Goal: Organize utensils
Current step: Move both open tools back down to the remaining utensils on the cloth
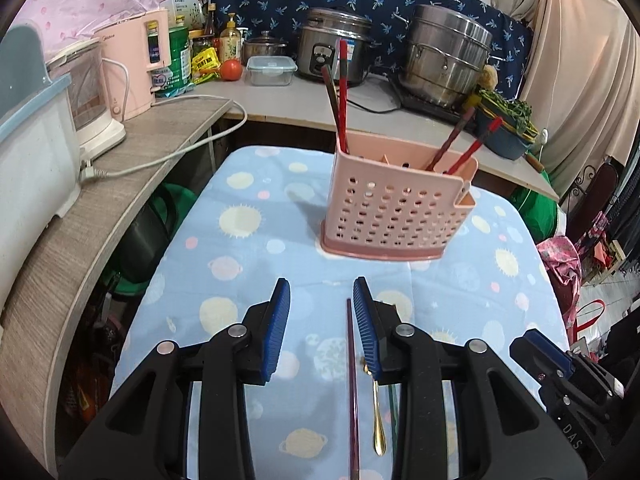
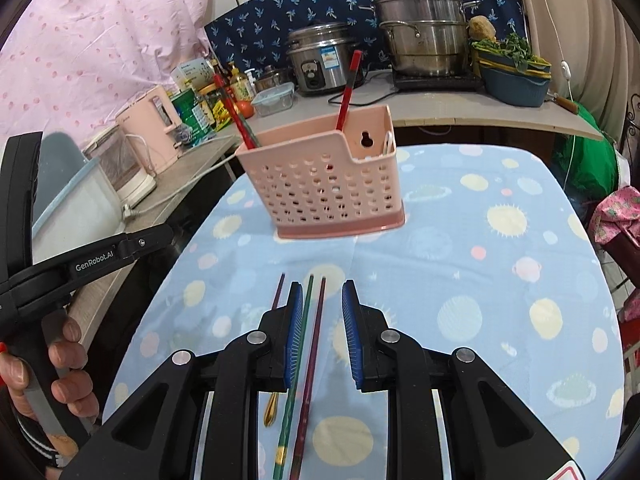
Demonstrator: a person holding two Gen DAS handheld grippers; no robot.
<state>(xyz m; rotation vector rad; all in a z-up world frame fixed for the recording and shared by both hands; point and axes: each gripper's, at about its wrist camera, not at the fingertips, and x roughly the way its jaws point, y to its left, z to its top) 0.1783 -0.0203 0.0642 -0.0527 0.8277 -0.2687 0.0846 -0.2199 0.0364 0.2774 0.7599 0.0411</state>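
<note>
A pink perforated utensil holder point(image 1: 392, 216) point(image 2: 332, 196) stands upright on the blue planet-print cloth, with red chopsticks point(image 1: 342, 92) point(image 2: 348, 88) sticking out of it. My left gripper point(image 1: 321, 288) hangs open just above the cloth. A purple chopstick point(image 1: 351, 360) lies flat between its fingers, close to the right pad, and a gold spoon point(image 1: 377, 420) lies under the right finger. My right gripper point(image 2: 322, 286) is also open low over the cloth, with a green chopstick point(image 2: 305, 320) and a maroon chopstick point(image 2: 315, 340) lying between its pads, untouched.
Behind the table a counter holds a rice cooker point(image 1: 332, 48), a steel steamer pot point(image 1: 444, 56), a pink kettle point(image 1: 136, 64) and a basket of greens point(image 2: 512, 80). A wooden shelf point(image 1: 120, 216) runs along the left. A hand point(image 2: 68, 376) holds the left tool.
</note>
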